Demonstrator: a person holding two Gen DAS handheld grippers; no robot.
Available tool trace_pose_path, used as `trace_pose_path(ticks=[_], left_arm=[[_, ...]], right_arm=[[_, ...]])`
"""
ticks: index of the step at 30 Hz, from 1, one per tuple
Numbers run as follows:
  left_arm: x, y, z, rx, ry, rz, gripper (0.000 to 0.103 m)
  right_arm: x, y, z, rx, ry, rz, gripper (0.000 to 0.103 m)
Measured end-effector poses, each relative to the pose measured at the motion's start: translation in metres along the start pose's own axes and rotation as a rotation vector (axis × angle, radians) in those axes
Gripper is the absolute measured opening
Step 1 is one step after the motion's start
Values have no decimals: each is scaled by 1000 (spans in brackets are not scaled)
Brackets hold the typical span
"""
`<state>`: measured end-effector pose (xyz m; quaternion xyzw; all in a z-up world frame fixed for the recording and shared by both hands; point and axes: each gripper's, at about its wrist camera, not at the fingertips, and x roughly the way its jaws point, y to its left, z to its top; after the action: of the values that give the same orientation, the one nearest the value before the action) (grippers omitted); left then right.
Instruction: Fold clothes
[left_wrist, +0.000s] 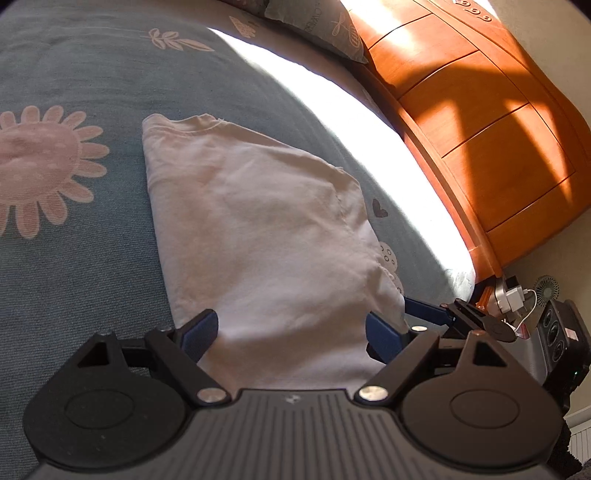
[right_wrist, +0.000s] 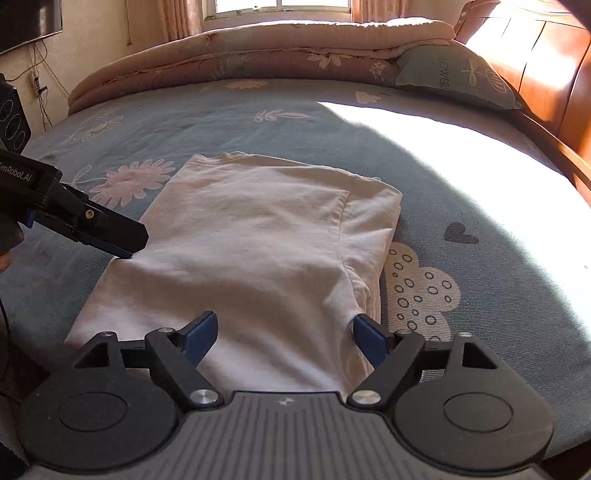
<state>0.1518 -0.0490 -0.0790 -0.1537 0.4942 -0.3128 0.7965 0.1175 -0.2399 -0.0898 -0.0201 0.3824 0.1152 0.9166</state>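
Note:
A pale, whitish T-shirt (left_wrist: 258, 229) lies flat on the blue-grey flowered bedspread (left_wrist: 74, 258), folded lengthwise into a long panel with the sleeve tucked along its right side. My left gripper (left_wrist: 291, 332) hovers over the shirt's near end, jaws wide open, blue pads clear of the cloth. My right gripper (right_wrist: 286, 336) is open too, above the near right part of the shirt (right_wrist: 258, 240), with nothing pinched. In the right wrist view the left gripper (right_wrist: 135, 242) reaches in at the shirt's left edge. In the left wrist view the right gripper (left_wrist: 417, 308) shows at the shirt's right edge.
A wooden headboard (left_wrist: 480, 122) runs along the right of the bed, with a grey-green pillow (right_wrist: 454, 74) against it. A rolled quilt (right_wrist: 258, 48) lies across the far side under a window. Bright sunlight washes out the bedspread's right part. A black speaker (left_wrist: 554, 332) stands beside the bed.

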Motion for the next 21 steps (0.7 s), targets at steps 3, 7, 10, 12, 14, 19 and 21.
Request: trace_pose_path(ticks=[3, 7, 10, 12, 14, 19, 21], left_arm=[[-14, -9, 0, 41, -26, 100, 87], [-27, -17, -7, 69, -45, 159, 87], [-31, -20, -15, 88, -40, 160, 87], [-30, -22, -18, 105, -33, 152, 87], [-26, -25, -19, 118, -27, 138, 87], [-10, -37, -25, 145, 12, 82, 87], [-2, -36, -30, 134, 41, 67, 88]], right_arm=[[-4, 17, 5, -42, -33, 56, 90], [16, 51, 5, -134, 16, 60, 90], [17, 61, -6, -167, 58, 41, 90], [14, 64, -14, -175, 73, 31, 90], [3, 56, -11, -127, 44, 41, 90], [-2, 30, -6, -50, 23, -29, 92], [1, 18, -9, -13, 39, -39, 92]])
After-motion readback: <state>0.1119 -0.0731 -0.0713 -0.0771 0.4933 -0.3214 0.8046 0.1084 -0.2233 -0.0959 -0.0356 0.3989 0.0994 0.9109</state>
